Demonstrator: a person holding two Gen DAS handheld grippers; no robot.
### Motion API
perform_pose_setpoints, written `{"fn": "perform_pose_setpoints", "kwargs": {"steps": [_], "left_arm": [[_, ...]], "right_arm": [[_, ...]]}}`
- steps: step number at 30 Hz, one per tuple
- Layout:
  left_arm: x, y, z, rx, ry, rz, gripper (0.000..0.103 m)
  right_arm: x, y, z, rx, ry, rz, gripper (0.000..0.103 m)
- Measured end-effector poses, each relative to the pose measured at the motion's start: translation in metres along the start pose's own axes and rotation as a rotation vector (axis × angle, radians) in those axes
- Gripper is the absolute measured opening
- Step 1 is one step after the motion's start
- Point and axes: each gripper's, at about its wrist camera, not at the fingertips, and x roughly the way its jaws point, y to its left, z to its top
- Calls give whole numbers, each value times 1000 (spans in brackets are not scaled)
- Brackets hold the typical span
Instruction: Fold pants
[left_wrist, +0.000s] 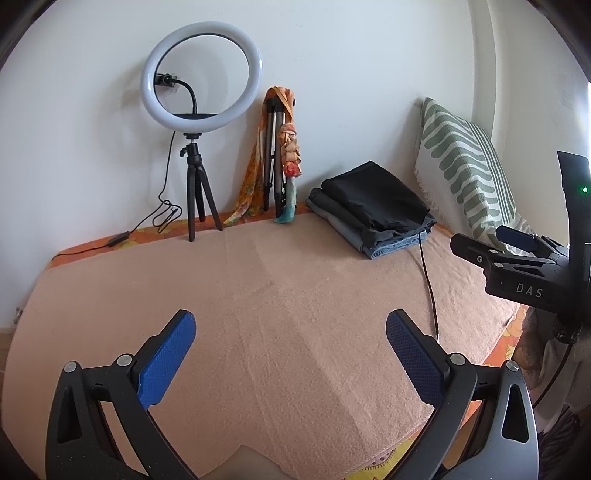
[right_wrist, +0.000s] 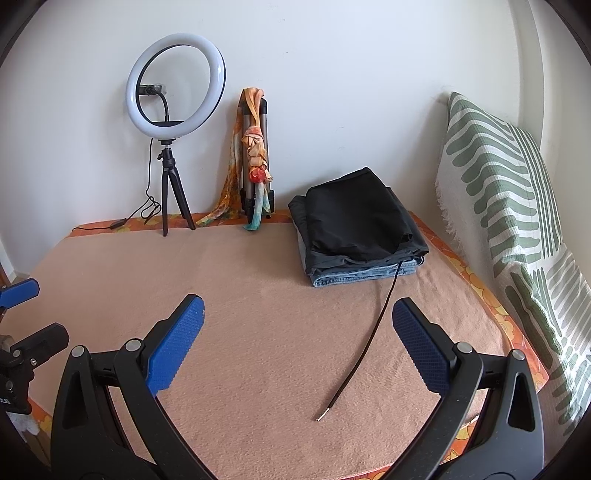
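Folded pants (right_wrist: 356, 236) stacked near wall

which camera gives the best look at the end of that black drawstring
The right wrist view: the drawstring runs from the folded pants stack to its metal tip on the blanket. The left wrist view hides that tip behind a finger.

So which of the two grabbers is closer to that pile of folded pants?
Right. The right gripper faces the folded pants stack just ahead; the left gripper sits farther left, the stack off to its far right.
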Motion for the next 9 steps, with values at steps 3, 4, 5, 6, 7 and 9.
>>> {"fn": "perform_pose_setpoints", "kwargs": {"steps": [3,4,5,6,7,9], "left_arm": [[0,1,0,-1,0,-2,103],[0,1,0,0,1,-2,103],[0,1,0,1,1,-4,102],[-1,1,0,1,-1,-4,103],[-1,1,0,-1,-1,-4,103],[-1,2,0,-6,2,-9,103]], "right_arm": [[1,2,1,-4,-1,2,103],[1,3,1,-4,-1,2,103],[1,3,1,-4,0,3,103],[0,2,1,-2,-1,2,103],[0,2,1,-3,-1,2,103],[0,3,1,-3,0,3,103]]}}
